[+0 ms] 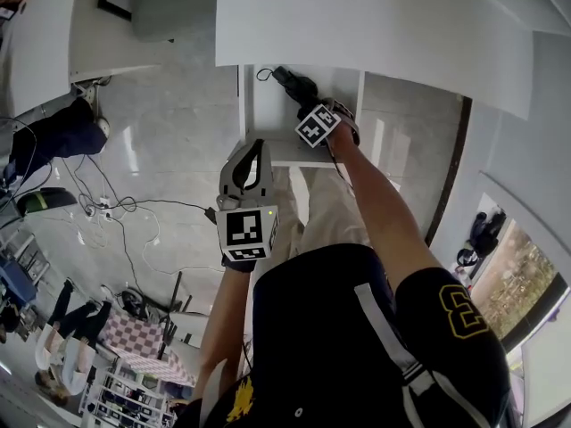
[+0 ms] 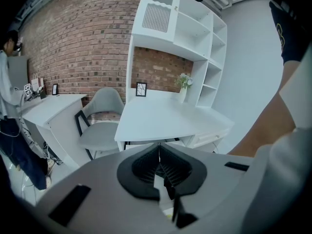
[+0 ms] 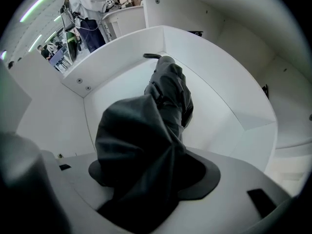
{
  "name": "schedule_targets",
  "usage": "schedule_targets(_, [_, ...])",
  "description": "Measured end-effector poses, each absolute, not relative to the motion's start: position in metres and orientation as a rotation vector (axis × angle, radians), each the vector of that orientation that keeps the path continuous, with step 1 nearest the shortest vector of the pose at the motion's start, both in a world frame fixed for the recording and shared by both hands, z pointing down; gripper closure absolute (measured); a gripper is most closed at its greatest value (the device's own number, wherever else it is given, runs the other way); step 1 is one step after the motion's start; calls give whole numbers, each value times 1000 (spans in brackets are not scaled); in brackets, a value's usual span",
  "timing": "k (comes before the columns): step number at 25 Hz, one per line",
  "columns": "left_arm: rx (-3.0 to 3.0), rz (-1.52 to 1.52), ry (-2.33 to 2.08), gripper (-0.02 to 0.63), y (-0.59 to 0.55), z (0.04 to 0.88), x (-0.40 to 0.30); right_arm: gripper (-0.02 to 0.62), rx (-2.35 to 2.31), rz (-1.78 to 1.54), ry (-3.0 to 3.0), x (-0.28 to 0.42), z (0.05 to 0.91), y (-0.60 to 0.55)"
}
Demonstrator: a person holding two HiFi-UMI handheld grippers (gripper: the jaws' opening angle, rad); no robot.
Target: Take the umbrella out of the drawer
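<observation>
The black folded umbrella [image 1: 293, 84] lies in the open white drawer [image 1: 260, 105] under the desk. My right gripper [image 1: 310, 103] points straight down into that drawer. In the right gripper view the umbrella [image 3: 168, 89] runs from the drawer's far corner to my right gripper [image 3: 146, 147], and its dark fabric fills the space between the jaws, which are closed on it. The drawer's white wall [image 3: 122, 48] rises around it. My left gripper [image 1: 253, 147] hangs in front of the drawer, away from it, shut with nothing between its fingers [image 2: 159, 152].
The white desk top [image 1: 357, 16] overhangs the back of the drawer. A grey chair [image 1: 169, 3] stands at the desk's left. Cables [image 1: 116, 212] trail over the floor at the left, and a person [image 1: 53, 136] stands there. A white shelf unit [image 2: 175, 28] sits on the desk.
</observation>
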State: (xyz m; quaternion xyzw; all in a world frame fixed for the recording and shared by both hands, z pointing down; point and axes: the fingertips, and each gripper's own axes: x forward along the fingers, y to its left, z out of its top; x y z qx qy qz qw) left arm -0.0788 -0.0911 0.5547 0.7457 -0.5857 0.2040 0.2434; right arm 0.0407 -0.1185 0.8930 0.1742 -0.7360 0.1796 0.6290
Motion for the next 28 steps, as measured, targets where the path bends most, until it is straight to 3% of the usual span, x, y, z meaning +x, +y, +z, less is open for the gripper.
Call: schedule_targets(28, [2020, 551, -1630, 586, -92, 547, -93, 322, 409, 368, -1730, 41, 873, -124])
